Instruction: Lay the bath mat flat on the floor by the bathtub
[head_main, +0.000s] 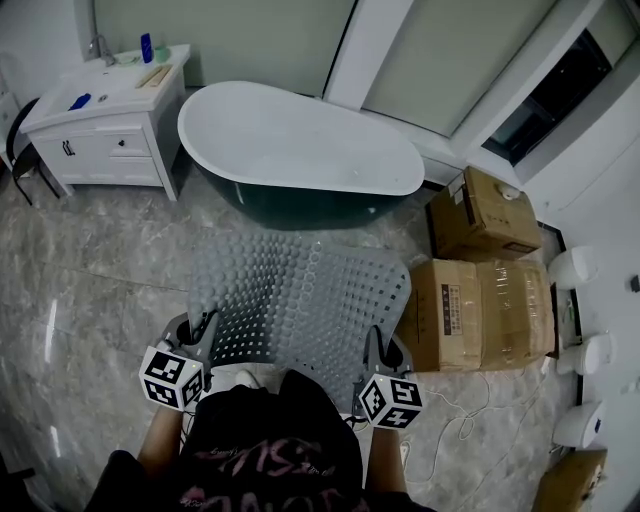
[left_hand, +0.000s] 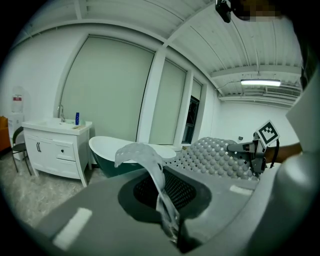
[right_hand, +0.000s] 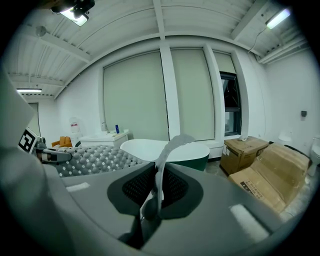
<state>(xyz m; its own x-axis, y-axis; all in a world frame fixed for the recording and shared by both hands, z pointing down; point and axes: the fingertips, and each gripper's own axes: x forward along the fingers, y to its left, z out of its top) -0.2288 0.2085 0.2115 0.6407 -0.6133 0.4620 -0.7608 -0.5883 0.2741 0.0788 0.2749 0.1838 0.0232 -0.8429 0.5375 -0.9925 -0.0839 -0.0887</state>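
Dark shirt of the person is seen nearest, at the bottom of the head view. Just ahead of it, the left gripper and the right gripper are held level, side by side. Each one's jaws are closed on the near edge of the bath mat, one at each near corner; a thin fold of the edge is seen pinched in each gripper view.

The grey mat, studded and perforated, is held up off the floor at its near edge and spread away from the person toward the bathtub. Its broader extent appears to run side to side, roughly along the tub's length. It cannot be told whether the far edge touches the floor.

Cardboard boxes are noted just right of the mat. A white vanity is noted left of the tub.
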